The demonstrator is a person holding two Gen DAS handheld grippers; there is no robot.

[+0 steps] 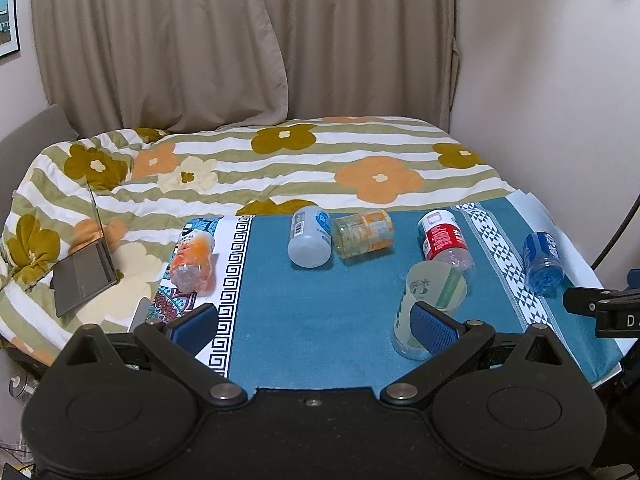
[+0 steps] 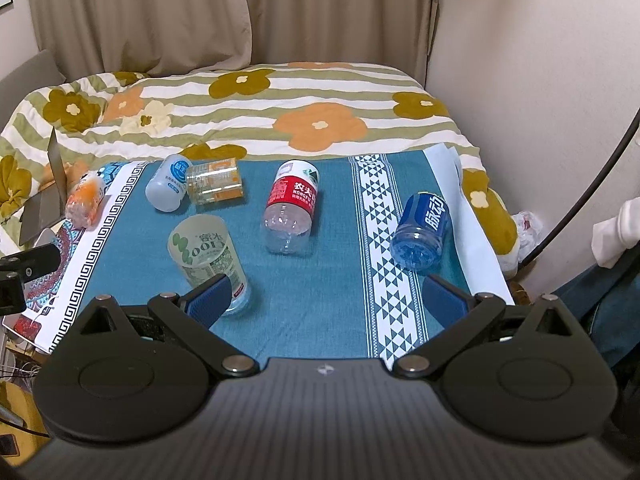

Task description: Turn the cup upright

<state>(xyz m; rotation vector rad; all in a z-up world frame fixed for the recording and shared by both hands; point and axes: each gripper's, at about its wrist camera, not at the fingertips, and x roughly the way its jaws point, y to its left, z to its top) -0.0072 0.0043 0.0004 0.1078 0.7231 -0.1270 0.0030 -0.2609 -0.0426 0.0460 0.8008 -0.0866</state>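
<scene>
A frosted translucent cup with green print (image 1: 430, 300) (image 2: 206, 254) stands upside down on the blue tablecloth (image 1: 312, 320), near the front. My left gripper (image 1: 314, 320) is open and empty, with its right finger (image 1: 434, 326) just in front of the cup. My right gripper (image 2: 326, 296) is open and empty, with its left finger (image 2: 210, 300) in front of the cup's lower edge. Neither gripper holds the cup.
Several cut bottles lie on their sides: an orange one (image 1: 192, 258) at left, a white-blue one (image 1: 310, 236), a yellow-labelled one (image 1: 364, 234), a red-labelled one (image 2: 292, 208) and a blue one (image 2: 422, 230) at right. A laptop (image 1: 86, 270) sits on the flowered quilt (image 1: 280, 160) behind.
</scene>
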